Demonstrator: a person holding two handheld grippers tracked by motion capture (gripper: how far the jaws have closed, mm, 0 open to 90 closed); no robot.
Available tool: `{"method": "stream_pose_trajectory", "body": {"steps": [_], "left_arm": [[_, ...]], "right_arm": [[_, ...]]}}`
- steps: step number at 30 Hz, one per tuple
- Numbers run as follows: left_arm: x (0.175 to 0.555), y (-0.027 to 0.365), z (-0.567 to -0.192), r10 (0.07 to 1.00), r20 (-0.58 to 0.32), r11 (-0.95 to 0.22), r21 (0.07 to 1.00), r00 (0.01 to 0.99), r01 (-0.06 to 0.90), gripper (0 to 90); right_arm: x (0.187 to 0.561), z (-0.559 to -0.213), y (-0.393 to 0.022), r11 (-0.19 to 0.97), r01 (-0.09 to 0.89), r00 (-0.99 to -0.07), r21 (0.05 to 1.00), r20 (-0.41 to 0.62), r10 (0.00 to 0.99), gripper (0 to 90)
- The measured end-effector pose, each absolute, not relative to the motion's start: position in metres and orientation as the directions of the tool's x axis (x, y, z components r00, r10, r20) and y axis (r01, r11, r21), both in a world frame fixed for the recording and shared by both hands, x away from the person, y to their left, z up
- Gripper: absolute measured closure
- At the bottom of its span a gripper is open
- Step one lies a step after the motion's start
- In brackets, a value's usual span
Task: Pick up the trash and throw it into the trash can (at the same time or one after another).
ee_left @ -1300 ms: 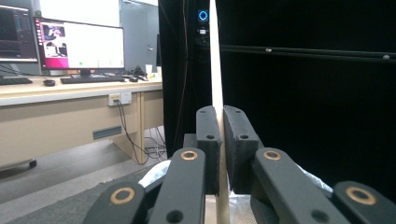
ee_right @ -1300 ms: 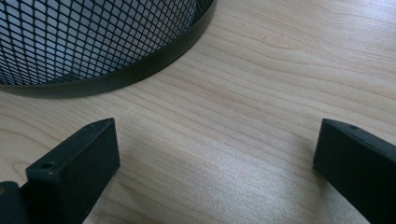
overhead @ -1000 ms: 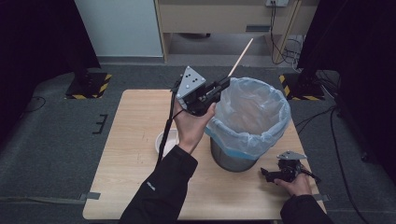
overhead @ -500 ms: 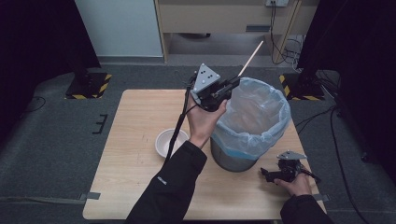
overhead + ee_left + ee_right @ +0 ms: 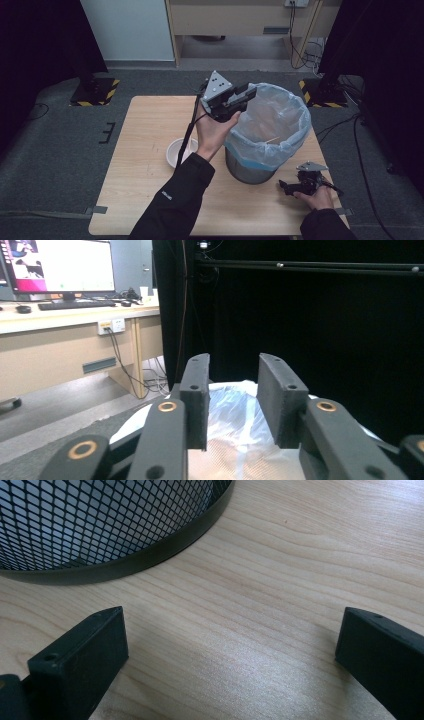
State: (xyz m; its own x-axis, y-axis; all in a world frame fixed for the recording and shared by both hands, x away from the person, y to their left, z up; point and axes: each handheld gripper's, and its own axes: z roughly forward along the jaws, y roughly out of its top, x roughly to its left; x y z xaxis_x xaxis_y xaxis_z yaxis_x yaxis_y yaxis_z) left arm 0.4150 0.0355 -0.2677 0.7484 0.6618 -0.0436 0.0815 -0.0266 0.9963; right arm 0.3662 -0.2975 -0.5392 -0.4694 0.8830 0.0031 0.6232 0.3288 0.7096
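Two grippers here, and they're doing very different things. Nearest the person, the right gripper (image 5: 294, 186) sits low on the wooden table (image 5: 145, 130), hand (image 5: 316, 196) resting behind it, jaws spread wide with bare wood between them. In the right gripper view the black mesh wall of the bin (image 5: 100, 525) curves just ahead of the jaws, not touching them.

Farther out, the left arm reaches up and forward — dark sleeve (image 5: 175, 200) stretched, palm turned up, left hand (image 5: 214, 131) holding the left gripper (image 5: 246, 95) raised over the near-left rim of the bin (image 5: 252, 170). Its jaws stand a narrow gap apart with nothing between them; in the left gripper view the crinkled liner bag (image 5: 235, 425) lies right below them. A thin wooden stick (image 5: 273, 139) lies inside the bag, below and beyond that gripper. A white bowl (image 5: 176, 152) sits on the table under the forearm, behind the gripper.

Compared with half a second ago — the stick was clamped in the left gripper, poking up and away past the bin's far rim. Now it's out of the jaws and down in the bag. The right gripper hasn't budged.
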Motion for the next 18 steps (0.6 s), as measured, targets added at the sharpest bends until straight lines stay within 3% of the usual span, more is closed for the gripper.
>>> {"method": "stream_pose_trajectory", "body": {"steps": [12,18], "left_arm": [[0.399,0.095,-0.275,0.714,-0.025,-0.058,0.994,0.7,0.095,51.1],[0.392,0.132,-0.297,0.758,-0.025,-0.086,0.987,0.652,0.139,48.1]], "right_arm": [[0.366,-0.539,-0.297,0.327,0.626,-0.468,0.708,0.006,0.884,0.7],[0.366,-0.539,-0.298,0.331,0.625,-0.47,0.707,0.003,0.883,0.7]]}}
